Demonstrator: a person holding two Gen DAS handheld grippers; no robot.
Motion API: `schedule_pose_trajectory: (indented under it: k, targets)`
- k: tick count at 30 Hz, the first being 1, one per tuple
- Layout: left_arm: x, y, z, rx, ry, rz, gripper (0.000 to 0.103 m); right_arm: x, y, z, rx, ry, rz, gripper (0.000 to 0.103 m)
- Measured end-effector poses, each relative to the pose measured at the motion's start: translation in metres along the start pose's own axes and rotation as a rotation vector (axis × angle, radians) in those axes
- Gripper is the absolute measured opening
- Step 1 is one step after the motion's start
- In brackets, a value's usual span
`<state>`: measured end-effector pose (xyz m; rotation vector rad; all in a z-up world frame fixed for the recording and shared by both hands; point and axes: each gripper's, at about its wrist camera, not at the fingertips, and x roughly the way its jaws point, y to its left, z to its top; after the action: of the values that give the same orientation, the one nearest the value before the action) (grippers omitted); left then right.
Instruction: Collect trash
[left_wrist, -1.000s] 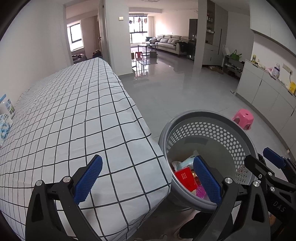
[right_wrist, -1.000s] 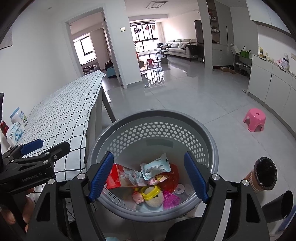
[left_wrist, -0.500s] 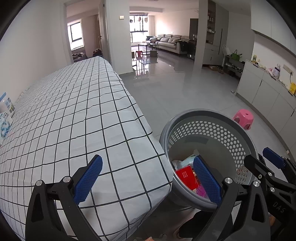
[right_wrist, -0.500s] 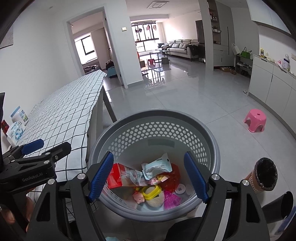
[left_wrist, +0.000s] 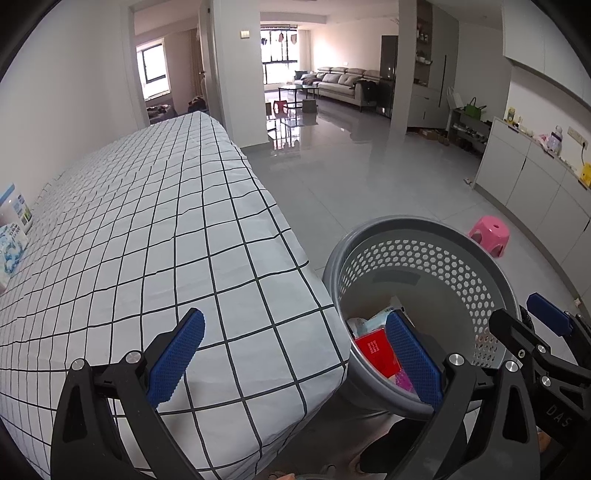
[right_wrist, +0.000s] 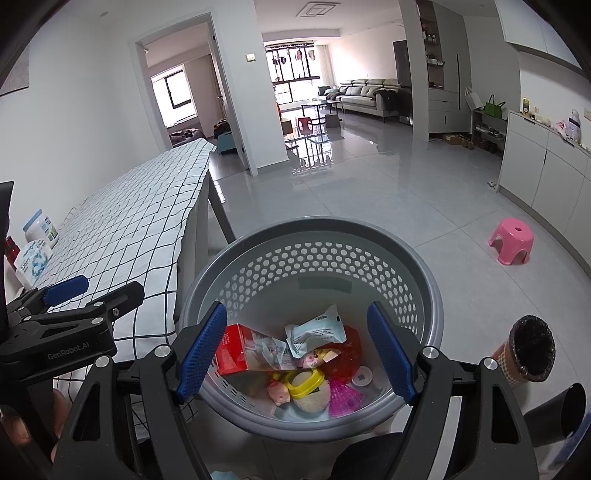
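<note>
A grey perforated basket (right_wrist: 317, 236) stands on the floor beside the table, also seen in the left wrist view as the basket (left_wrist: 424, 225). Inside lie a red box (right_wrist: 231, 350), a crumpled pale wrapper (right_wrist: 317, 332), a yellow ring (right_wrist: 304, 382), a pink piece and other scraps. My right gripper (right_wrist: 295, 345) hangs open above the basket with nothing between its blue pads. Over the near corner of the checked tablecloth (left_wrist: 147, 229) my left gripper (left_wrist: 295, 356) is open and empty too. Each gripper shows at the edge of the other's view.
A white jar (right_wrist: 40, 229) and a blue-white pack (right_wrist: 31, 260) sit at the table's far left. A pink stool (right_wrist: 511, 245) and a lined brown bin (right_wrist: 528, 354) stand on the tiled floor to the right. White cabinets (left_wrist: 532, 177) run along the right wall.
</note>
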<state>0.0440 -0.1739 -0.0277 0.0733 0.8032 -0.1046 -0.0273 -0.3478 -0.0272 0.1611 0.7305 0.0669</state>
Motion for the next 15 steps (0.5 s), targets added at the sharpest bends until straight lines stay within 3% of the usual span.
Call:
schedule_pose_trajectory:
  k: [15]
  targets:
    - [-0.0033, 0.0031, 0.0002, -0.005, -0.012, -0.003, 0.097, 0.0005, 0.0005, -0.0003, 0.0, 0.001, 0.001, 0.075]
